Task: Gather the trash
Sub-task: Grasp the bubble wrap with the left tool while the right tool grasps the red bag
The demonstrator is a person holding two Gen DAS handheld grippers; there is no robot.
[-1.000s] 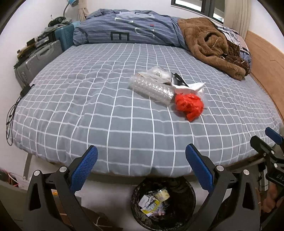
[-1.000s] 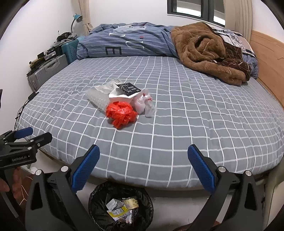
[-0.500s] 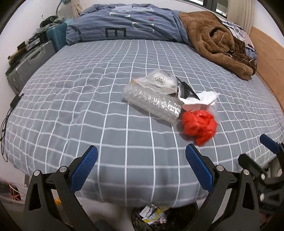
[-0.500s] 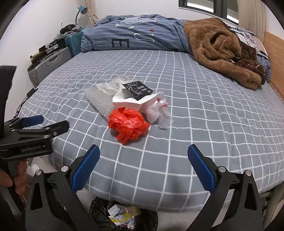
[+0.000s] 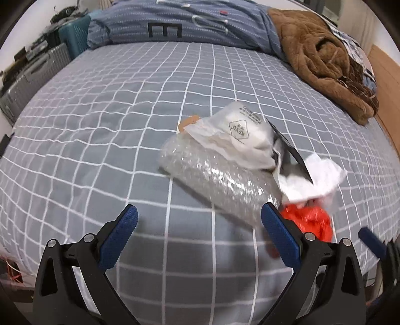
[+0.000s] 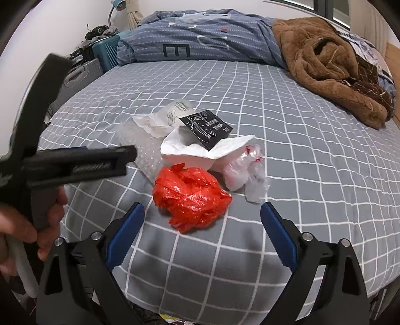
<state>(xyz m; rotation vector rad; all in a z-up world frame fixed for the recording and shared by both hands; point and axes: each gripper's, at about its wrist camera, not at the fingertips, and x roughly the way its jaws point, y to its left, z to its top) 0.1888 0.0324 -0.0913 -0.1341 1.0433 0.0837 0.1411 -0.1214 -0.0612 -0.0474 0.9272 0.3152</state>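
A pile of trash lies on the grey checked bed. It holds a roll of bubble wrap (image 5: 220, 180), a white wrapper (image 5: 235, 135), a white paper with a black card (image 6: 207, 127), a crumpled clear bag (image 6: 245, 167) and a crumpled red bag (image 6: 190, 195). My left gripper (image 5: 200, 232) is open and empty, just short of the bubble wrap. My right gripper (image 6: 202, 230) is open and empty, just short of the red bag (image 5: 312, 220). The left gripper's side also shows in the right wrist view (image 6: 75, 162).
A brown blanket (image 6: 325, 62) and a blue striped duvet (image 5: 190, 22) lie at the far end of the bed (image 6: 312, 155). Suitcases (image 5: 32, 75) stand to the left of the bed. A wooden headboard (image 5: 385, 70) is at the right.
Both grippers have moved forward over the bed's edge toward the trash pile. The bin below has dropped out of the left view and is almost out of the right view. Both stay open.
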